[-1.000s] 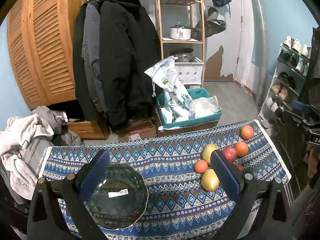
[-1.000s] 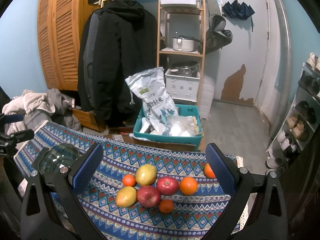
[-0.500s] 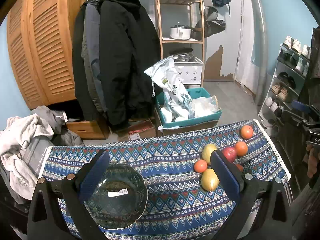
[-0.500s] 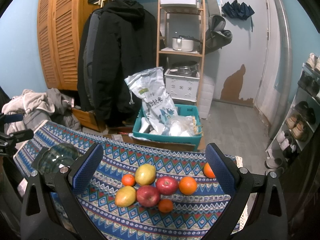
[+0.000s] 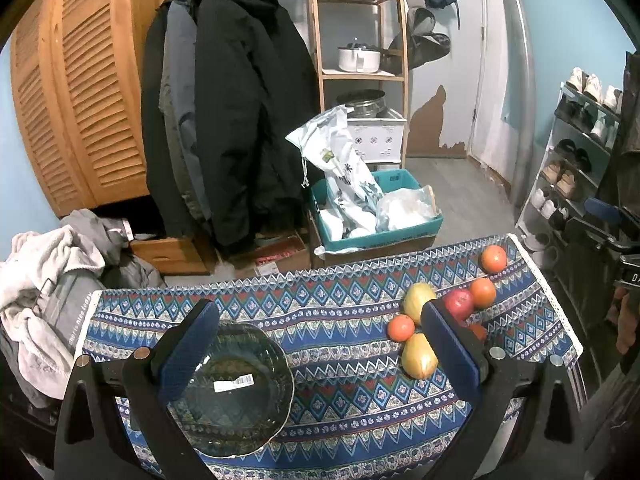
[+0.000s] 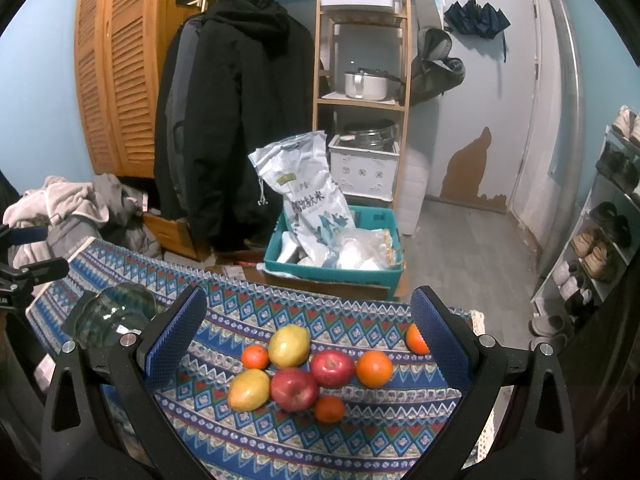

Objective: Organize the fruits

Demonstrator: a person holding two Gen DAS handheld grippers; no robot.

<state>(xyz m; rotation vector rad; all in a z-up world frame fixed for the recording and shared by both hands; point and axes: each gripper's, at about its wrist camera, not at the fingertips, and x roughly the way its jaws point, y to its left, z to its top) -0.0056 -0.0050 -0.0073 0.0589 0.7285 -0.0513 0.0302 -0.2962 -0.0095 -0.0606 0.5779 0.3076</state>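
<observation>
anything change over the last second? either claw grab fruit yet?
Barely. In the right wrist view the fruit cluster sits slightly higher than a second ago, so the right claw has tilted or eased a little. Nothing grabbed or released: both claws are open and empty. The left claw, the glass bowl and all the fruit on the tablecloth are unchanged.

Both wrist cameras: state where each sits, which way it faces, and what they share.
Left wrist: on the left gripper, open, above the glass bowl; faces the wardrobe; a hand at the right edge.
Right wrist: on the right gripper, open, over the fruit cluster; faces the shelf.
Shared: bowl, fruit, patterned cloth.
</observation>
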